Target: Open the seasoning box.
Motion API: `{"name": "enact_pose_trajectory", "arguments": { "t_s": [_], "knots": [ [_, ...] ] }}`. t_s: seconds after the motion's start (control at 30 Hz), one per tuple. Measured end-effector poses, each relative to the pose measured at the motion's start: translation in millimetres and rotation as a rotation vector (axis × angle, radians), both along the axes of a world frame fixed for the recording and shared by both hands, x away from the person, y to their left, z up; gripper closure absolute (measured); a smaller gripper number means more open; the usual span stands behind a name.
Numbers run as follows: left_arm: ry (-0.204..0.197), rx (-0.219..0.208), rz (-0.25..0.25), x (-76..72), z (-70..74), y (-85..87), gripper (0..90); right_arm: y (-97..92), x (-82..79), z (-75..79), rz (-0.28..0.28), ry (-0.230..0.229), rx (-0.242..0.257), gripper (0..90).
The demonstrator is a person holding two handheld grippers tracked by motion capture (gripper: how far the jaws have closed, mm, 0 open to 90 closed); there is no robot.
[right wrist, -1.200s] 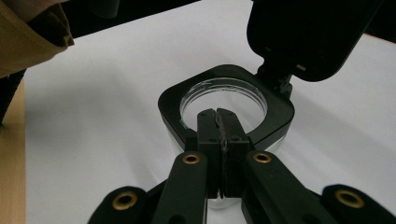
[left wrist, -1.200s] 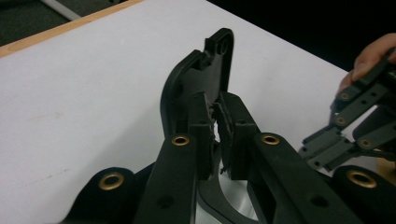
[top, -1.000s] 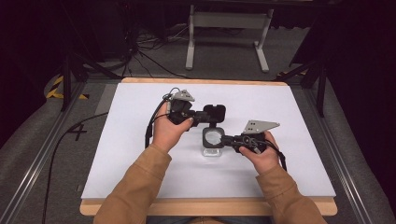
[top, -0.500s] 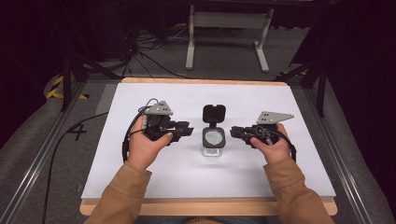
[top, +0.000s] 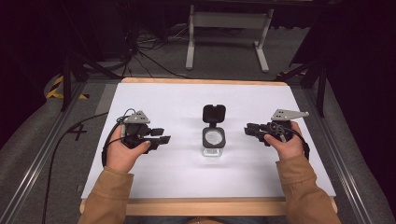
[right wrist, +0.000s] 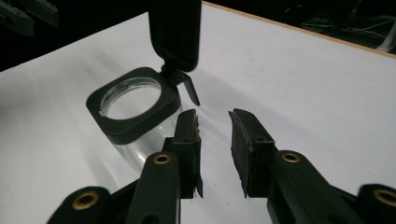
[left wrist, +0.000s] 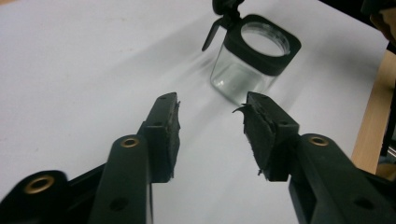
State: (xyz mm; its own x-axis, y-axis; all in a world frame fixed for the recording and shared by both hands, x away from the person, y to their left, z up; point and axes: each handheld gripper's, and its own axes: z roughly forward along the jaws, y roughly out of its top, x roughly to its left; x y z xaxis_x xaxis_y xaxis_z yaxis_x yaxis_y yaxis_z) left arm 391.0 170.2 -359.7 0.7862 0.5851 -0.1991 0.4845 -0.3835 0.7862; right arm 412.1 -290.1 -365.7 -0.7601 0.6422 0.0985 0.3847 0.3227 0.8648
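A clear square glass jar (top: 214, 142) with a black collar stands at the middle of the white table, its hinged black lid (top: 214, 113) flipped up and open. The jar (left wrist: 254, 56) looks empty inside. My left gripper (top: 163, 139) is held to the jar's left, open, jaws pointing at it with a clear gap to it. My right gripper (top: 247, 129) is held to the jar's right, also open with nothing between its jaws. In the right gripper view the jar (right wrist: 135, 112) and its raised lid (right wrist: 176, 32) sit just beyond the left jaw.
The white table top (top: 187, 98) has a wooden edge (top: 205, 205) at the front. A grey metal stand (top: 226, 28) and cables lie on the floor behind the table. A black cable (top: 60, 144) trails off the table's left side.
Both grippers have pulled away from the jar, the left one to the left and the right one to the right. The jar stays put with its lid open.
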Motion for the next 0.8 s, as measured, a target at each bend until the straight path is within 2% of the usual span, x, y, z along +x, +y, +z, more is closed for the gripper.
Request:
{"name": "enact_pose_trajectory", "arguments": {
  "t_s": [0.03,0.1,0.2,0.33,0.4,0.43,0.53,0.77,0.8],
  "knots": [
    [0.000,0.000,0.000,0.0,0.0,0.0,52.5,0.0,0.0,0.0,0.000,0.000,0.000,71.8],
    [0.020,0.021,0.001,4.1,-8.5,7.7,50.3,-5.7,2.0,-2.7,-0.001,0.013,-0.007,67.7],
    [0.032,0.027,0.009,7.7,-17.2,11.5,48.9,-10.6,5.3,-6.8,0.010,0.019,-0.012,62.6],
    [0.048,0.053,0.013,11.9,-25.6,13.6,48.1,-16.7,10.8,-16.0,0.009,0.027,-0.049,57.7],
    [0.065,0.076,0.033,16.0,-34.6,16.2,47.3,-19.3,13.5,-20.8,0.005,0.040,-0.065,55.2],
    [0.065,0.076,0.033,16.0,-34.6,16.2,46.7,-20.8,14.8,-23.1,0.002,0.040,-0.076,54.3],
    [0.070,0.120,0.035,20.5,-45.2,19.7,46.0,-25.5,18.8,-30.5,-0.014,0.060,-0.075,50.1],
    [0.099,0.130,0.046,26.0,-60.0,24.4,44.7,-33.7,25.5,-44.2,-0.043,0.086,-0.104,47.3],
    [0.101,0.136,0.049,27.2,-63.3,24.7,43.2,-35.7,27.4,-49.1,-0.050,0.104,-0.108,46.4]
  ]
}}
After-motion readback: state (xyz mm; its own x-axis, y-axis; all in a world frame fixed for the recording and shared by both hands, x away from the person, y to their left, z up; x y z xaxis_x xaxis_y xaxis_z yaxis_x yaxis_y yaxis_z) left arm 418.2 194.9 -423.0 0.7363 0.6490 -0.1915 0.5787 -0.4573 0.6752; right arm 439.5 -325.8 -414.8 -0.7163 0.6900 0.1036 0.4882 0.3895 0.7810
